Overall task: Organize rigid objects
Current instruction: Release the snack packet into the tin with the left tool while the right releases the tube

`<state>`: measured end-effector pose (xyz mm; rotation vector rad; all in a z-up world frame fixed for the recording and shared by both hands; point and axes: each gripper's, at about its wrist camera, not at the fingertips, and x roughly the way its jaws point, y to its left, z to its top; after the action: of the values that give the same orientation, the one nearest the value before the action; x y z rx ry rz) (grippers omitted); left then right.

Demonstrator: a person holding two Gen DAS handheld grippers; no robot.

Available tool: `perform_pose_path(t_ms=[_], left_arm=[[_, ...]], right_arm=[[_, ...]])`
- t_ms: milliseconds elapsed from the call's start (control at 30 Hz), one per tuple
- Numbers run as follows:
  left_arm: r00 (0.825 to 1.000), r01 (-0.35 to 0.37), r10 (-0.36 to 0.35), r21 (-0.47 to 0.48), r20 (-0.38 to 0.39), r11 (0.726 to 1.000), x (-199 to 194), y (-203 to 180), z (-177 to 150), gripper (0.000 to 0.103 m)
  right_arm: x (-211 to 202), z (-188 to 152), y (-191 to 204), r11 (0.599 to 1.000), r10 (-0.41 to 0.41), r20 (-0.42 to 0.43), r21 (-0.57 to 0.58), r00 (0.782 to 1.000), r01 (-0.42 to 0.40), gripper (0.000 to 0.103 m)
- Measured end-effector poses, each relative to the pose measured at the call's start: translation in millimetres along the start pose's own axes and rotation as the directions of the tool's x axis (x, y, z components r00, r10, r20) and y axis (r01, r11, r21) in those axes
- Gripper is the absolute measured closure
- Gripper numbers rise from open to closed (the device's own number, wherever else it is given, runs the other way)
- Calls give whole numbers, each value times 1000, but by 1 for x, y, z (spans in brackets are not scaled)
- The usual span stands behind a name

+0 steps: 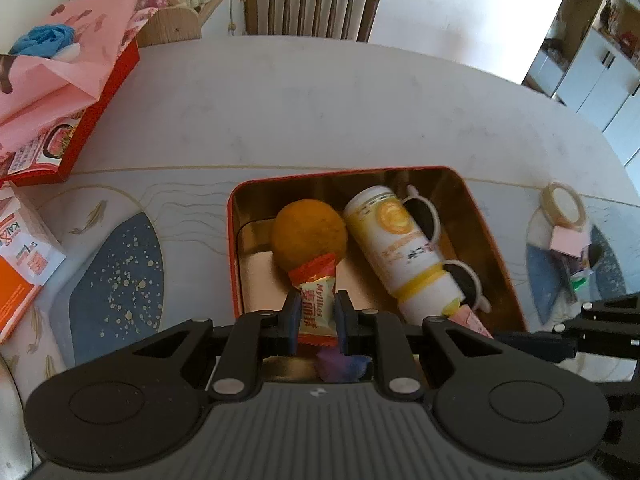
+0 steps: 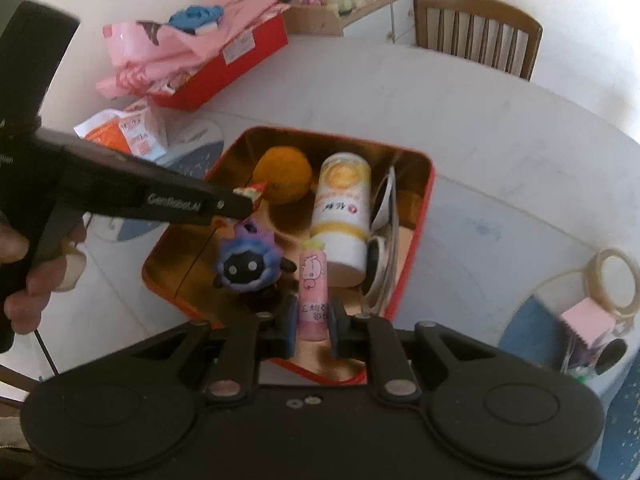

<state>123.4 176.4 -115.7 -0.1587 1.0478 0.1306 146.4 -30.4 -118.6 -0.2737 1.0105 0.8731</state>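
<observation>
Your left tongs (image 1: 316, 316) are clamped on a red-and-white wrapped candy (image 1: 316, 304), held over the near edge of the open red tin (image 1: 234, 248) on the worktop (image 1: 320, 112). Your right tongs (image 2: 314, 322) are clamped on a pink tube (image 2: 314, 292) with a cartoon print, also above the tin's near edge.

Inside the gold-lined tin, an orange fruit (image 1: 308, 236) lies at the far left. Just right of it lies a white-and-yellow can (image 1: 404, 252) on its side. White-framed sunglasses (image 1: 428, 216) are wedged between the can and the right wall. A purple-blue figurine (image 2: 246, 260) with a dark face stands at the near left, beside the tube.

Outside the tin, to its right, a roll of tape (image 2: 616, 280) and a pink block (image 2: 586, 320) lie on the worktop. At the far left, a red box (image 2: 224, 68) holds pink wrapping.
</observation>
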Motion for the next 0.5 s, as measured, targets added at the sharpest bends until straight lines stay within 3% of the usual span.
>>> perform_pose_path(t_ms=[300,500], left_arm=[[1000,-6,7,18,-29,1000,15,7,4,85],[998,-9,9,11,-56,1000,21,9,-3,85]], right_arm=[[27,-3,7,1000,-20,-59,-19,998,19,88],[28,-4,6,1000,-18,-58,-11,998,17,81]])
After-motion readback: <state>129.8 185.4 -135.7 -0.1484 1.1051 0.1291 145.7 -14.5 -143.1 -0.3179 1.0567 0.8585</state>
